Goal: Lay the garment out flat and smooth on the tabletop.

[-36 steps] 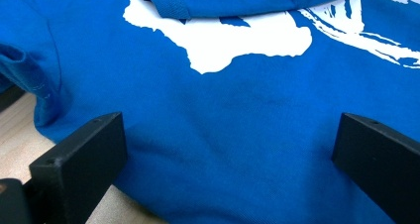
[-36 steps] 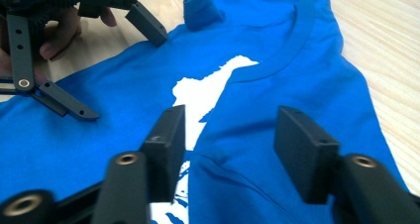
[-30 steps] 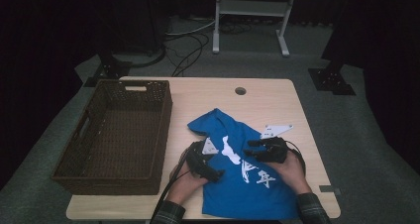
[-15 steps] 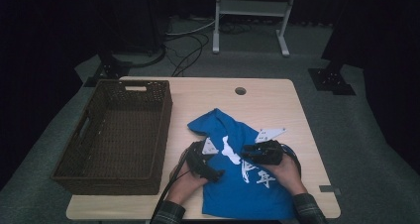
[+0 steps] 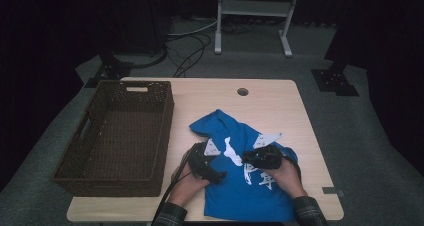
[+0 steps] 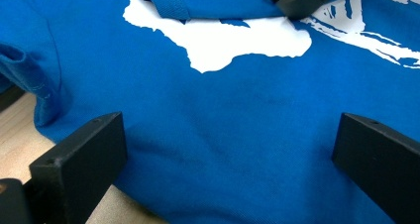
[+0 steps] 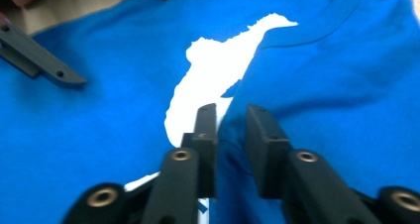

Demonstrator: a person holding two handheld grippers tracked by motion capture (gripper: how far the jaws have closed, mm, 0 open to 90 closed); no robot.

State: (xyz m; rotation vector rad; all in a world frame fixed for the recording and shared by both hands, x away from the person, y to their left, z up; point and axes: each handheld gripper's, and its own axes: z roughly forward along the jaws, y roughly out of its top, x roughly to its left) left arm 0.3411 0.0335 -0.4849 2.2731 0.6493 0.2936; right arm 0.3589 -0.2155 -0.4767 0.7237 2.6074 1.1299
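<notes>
Blue cloth, high view: a blue T-shirt (image 5: 250, 186) with white print lies spread on the near right part of the wooden table (image 5: 270, 98), collar end pointing away from the person, hem at the near edge.
Basket, high view: an empty brown wicker basket (image 5: 117, 136) stands at the shirt's left, just beside it, probably waiting to take the garment.
Hands, high view: the left gripper (image 5: 202, 161) sits at the shirt's left edge and the right gripper (image 5: 260, 156) over its middle, each held low on the cloth by a hand, so both look placed for a pinch or a fold.
Left gripper view, jaws: spread wide, one at each side of the picture, nothing between them but flat shirt; they hold nothing.
Left gripper view, shirt: smooth blue knit with a ragged white patch (image 6: 218, 38); a sleeve hem bunches at the left, over bare table.
Right gripper view, jaws: drawn nearly together with a narrow gap, and a small ridge of blue fabric rises between them; I judge it a pinch that is closing, not yet firm.
Right gripper view, shirt: the ribbed collar (image 7: 317, 28) curves past the white patch; the cloth creases toward the jaws.
</notes>
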